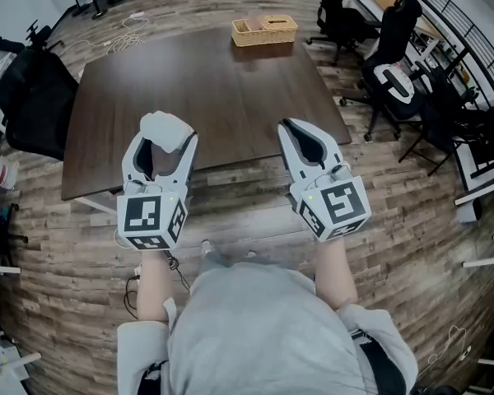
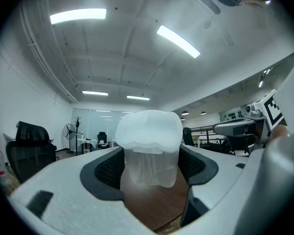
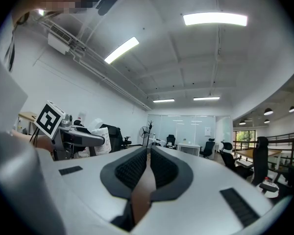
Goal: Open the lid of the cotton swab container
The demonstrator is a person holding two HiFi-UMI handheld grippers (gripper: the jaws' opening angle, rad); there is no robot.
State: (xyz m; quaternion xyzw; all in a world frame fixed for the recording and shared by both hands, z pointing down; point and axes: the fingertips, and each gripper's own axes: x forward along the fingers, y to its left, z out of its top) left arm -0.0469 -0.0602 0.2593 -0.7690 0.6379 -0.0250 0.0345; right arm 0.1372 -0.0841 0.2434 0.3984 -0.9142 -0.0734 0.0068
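The cotton swab container (image 1: pixel 166 125) is a small translucent white tub, and my left gripper (image 1: pixel 166 137) is shut on it above the near edge of the table. In the left gripper view its clear body (image 2: pixel 148 166) sits between the black pads, with the frosted lid (image 2: pixel 149 129) on top and swab sticks faintly visible inside. My right gripper (image 1: pixel 288 127) is level beside it to the right, apart from the container. Its jaws are shut with nothing between them, and the pads (image 3: pixel 159 168) meet in the right gripper view.
The dark brown table (image 1: pixel 206 81) stretches ahead, with a wicker basket (image 1: pixel 264 30) at its far edge. Black office chairs (image 1: pixel 391 48) stand to the right and a black chair (image 1: pixel 33 97) to the left. The wood-pattern floor (image 1: pixel 247 212) lies below the grippers.
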